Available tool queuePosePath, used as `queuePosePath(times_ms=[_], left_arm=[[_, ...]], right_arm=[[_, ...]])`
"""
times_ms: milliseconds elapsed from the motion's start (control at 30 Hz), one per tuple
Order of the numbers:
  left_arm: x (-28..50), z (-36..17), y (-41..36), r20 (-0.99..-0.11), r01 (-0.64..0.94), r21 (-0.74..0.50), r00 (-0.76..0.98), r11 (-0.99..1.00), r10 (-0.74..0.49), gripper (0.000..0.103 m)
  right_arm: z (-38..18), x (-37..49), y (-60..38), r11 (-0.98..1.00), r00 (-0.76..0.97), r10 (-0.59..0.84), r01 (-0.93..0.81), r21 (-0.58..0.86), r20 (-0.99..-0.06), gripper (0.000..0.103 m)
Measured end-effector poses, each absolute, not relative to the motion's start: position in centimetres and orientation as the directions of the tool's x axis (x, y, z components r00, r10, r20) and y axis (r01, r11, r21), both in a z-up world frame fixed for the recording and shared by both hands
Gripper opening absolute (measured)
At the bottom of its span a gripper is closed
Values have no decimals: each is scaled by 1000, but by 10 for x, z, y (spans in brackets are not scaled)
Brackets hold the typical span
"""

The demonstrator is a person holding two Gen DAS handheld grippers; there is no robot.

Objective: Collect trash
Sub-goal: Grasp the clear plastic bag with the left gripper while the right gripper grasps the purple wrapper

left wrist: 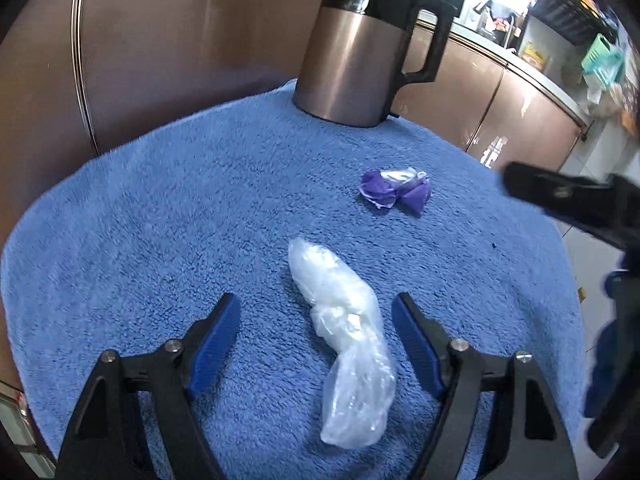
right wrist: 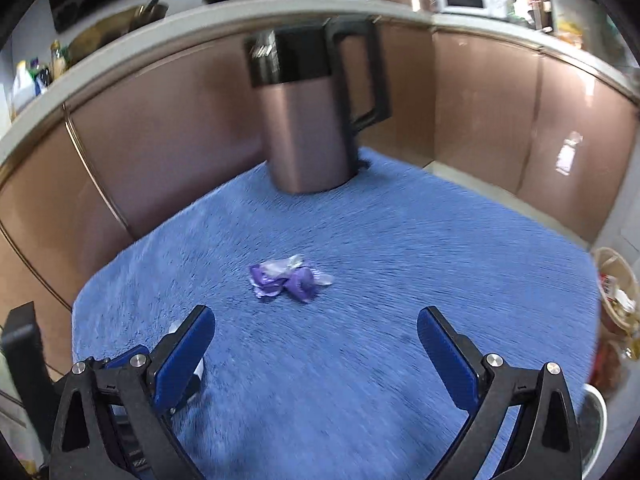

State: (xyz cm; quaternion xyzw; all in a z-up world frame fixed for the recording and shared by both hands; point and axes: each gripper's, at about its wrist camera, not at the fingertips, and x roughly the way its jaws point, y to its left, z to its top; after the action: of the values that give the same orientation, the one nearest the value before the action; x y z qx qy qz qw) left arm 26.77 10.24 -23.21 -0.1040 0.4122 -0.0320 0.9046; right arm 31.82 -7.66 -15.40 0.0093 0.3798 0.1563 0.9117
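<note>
1. Clear plastic bag (left wrist: 347,354): crumpled, lying lengthwise on the blue towel (left wrist: 160,220), between the two blue pads of the left gripper (left wrist: 316,307).
2. Left gripper: jaws spread wide, one pad on each side of the bag, neither pad touching the plastic.
3. Purple wrapper (left wrist: 394,191) (right wrist: 286,278): crumpled, further out on the towel, apart from the bag, toward the kettle.
4. Right gripper (right wrist: 316,322): jaws spread, nothing between them, above bare towel, pointing at the wrapper, which lies ahead of the fingertips.
5. Right gripper again, in the left view: a blurred black shape at the right edge.
6. Kettle (left wrist: 360,52) (right wrist: 308,120): copper-coloured body, black lid and handle, upright at the far edge of the towel, well apart from both pieces of trash.
7. Brown cabinet doors (right wrist: 480,100) behind the towel.
</note>
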Motion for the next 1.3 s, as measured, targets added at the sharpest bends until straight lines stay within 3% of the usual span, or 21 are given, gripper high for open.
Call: queuePosePath(times_ms=[300,533,867,1167,1200,1233,1300], left_arm=[[265,-234,107,-726,-33,-276,662,961,-186,43],[260,-233,110,-721,-32,-315,659,949,-216,40],[254,-232,109,-720,-29,-314,659,949,-218,37],[258,-231,107,-720,-25,-308,659,951,-216,34],[258,-231,107,-720,-22,-307,659,952,-217,33],[258,-231,107,-720,-21,-306,660,952,-217,32],[259,-231,107,-719,-20,-303,660,953,-215,31]], right_arm=[[-189,371,-39,932,584,319,-338,134,-746,93],[-204,394,-26,926,558,318,-357,124,-766,85],[-217,404,-25,932,554,298,-345,112,-778,53],[-212,386,-35,938,574,293,-329,112,-765,38],[-210,383,-36,939,577,292,-326,113,-763,19],[-208,379,-40,941,582,290,-319,114,-760,12],[-204,373,-44,943,589,289,-310,119,-755,9]])
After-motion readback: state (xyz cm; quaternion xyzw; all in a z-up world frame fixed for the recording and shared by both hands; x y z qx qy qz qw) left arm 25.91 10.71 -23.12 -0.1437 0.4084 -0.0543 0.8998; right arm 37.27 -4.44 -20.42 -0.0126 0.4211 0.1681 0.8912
